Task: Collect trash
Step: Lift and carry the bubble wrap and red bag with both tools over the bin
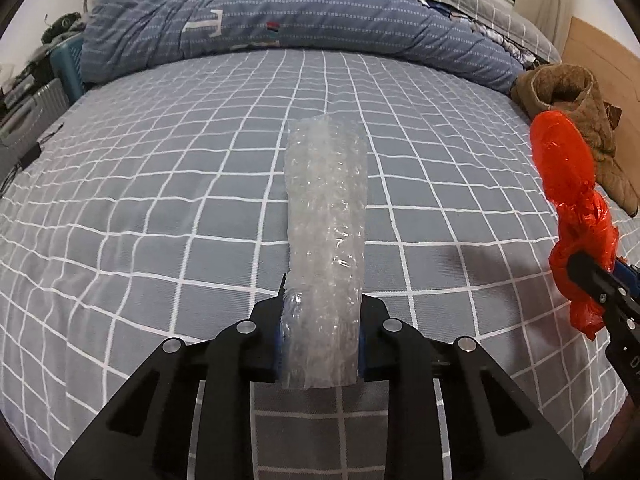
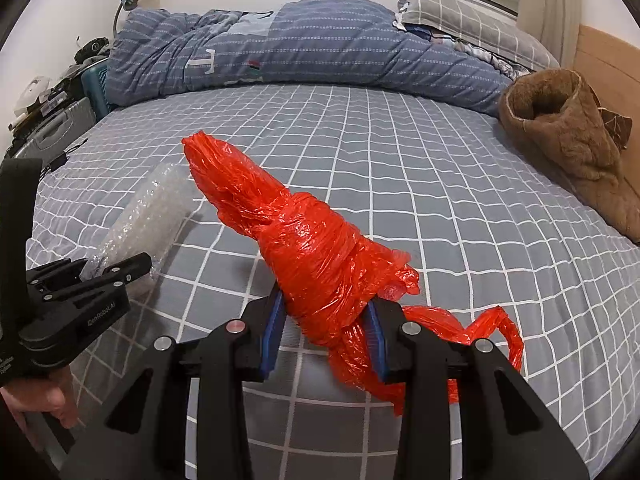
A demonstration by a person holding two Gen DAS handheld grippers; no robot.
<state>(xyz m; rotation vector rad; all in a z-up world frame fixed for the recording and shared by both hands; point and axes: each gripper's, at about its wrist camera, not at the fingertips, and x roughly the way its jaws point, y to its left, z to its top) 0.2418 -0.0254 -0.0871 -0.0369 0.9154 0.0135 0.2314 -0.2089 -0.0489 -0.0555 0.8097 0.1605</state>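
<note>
Between the left fingers sits gripped bubble wrap; right fingers clamp red bag.

The bed sheet, grey with a white grid, serves as the reference surface. A blue quilt lies bunched along its far edge, with a brown fleece garment at the right edge. A grey suitcase stands beyond its left edge.

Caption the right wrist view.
Right gripper clamps a twisted red plastic bag above a grey checked bedsheet.

Orange-red plastic bag, clear bubble wrap, grey white-checked sheet
</note>
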